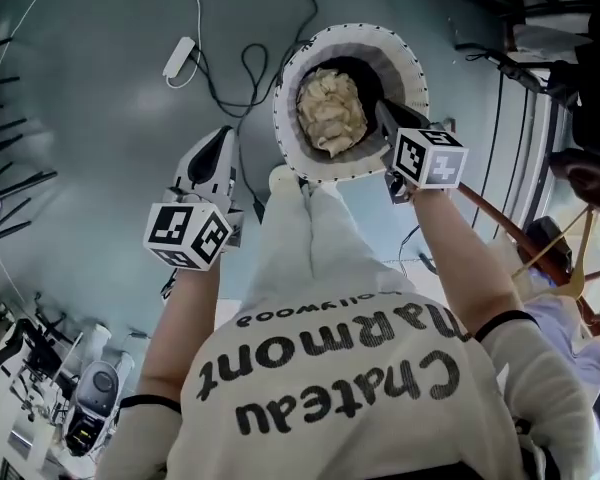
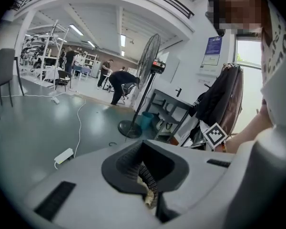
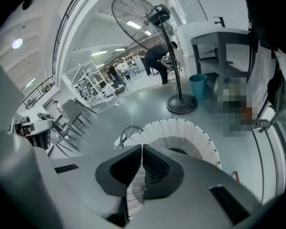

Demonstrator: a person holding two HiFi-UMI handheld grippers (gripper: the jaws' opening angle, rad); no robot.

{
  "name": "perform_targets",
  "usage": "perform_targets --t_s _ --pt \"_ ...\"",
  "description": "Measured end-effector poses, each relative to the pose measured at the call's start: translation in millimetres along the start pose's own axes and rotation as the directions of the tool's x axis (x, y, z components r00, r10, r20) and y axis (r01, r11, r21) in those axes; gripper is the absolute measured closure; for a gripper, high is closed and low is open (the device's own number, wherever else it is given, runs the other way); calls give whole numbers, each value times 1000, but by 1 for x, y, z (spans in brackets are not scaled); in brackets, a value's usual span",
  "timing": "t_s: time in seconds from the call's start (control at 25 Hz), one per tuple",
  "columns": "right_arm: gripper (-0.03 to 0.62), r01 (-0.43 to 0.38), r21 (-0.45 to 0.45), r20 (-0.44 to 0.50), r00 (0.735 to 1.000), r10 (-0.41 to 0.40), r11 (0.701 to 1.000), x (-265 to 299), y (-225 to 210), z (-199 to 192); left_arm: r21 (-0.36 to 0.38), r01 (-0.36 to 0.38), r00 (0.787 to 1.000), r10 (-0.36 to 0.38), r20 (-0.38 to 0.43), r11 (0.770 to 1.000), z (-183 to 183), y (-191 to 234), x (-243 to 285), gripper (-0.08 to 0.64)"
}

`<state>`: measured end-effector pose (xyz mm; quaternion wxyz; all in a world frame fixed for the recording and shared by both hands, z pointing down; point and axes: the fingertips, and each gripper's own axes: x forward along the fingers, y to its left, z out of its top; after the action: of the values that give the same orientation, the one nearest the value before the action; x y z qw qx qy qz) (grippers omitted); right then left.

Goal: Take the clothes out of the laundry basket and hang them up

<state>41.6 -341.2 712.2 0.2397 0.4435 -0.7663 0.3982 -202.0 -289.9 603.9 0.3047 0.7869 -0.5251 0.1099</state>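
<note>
My left gripper (image 1: 223, 140) and right gripper (image 1: 384, 118) are both pinched shut, holding nothing. The cream clothes (image 1: 330, 108) sit bunched in the laundry basket (image 1: 288, 83), far from me. I think this pile is not yet picked up or hung.

We note: laundry basket (image 1: 412, 68) white ribbed plastic, matt; clothes (image 1: 331, 111) crumpled cream cloth; floor (image 1: 100, 118) smooth, glossy.

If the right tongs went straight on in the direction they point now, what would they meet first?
Most likely the white laundry basket: its rim lies directly beyond the shut right tongs. Whether they would touch the rim or the cream clothes inside first, I cannot tell; depth is unclear.
</note>
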Motion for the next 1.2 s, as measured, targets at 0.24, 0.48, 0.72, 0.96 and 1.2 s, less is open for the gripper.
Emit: perform_targets --t_s 0.24,0.48,0.72,0.96,1.2 --pt "558 -14 -5 -152 988 13 1000 64 -5 -84 -48 -3 995 -2 -104 999 -83 33 17 552" --pt "555 -187 -192 -396 913 98 963 119 31 -152 -60 17 988 -26 -151 998 -123 63 32 552" --pt "383 -461 -410 -737 676 11 787 151 34 -252 -54 60 987 -67 -143 997 -145 66 25 552" --pt "385 -507 -441 -816 570 -95 740 193 6 -301 -59 79 986 -87 -145 995 -178 77 25 552" --pt "554 -477 -511 -803 562 -199 715 211 -24 -316 -64 79 988 -87 -127 995 -197 83 27 552"
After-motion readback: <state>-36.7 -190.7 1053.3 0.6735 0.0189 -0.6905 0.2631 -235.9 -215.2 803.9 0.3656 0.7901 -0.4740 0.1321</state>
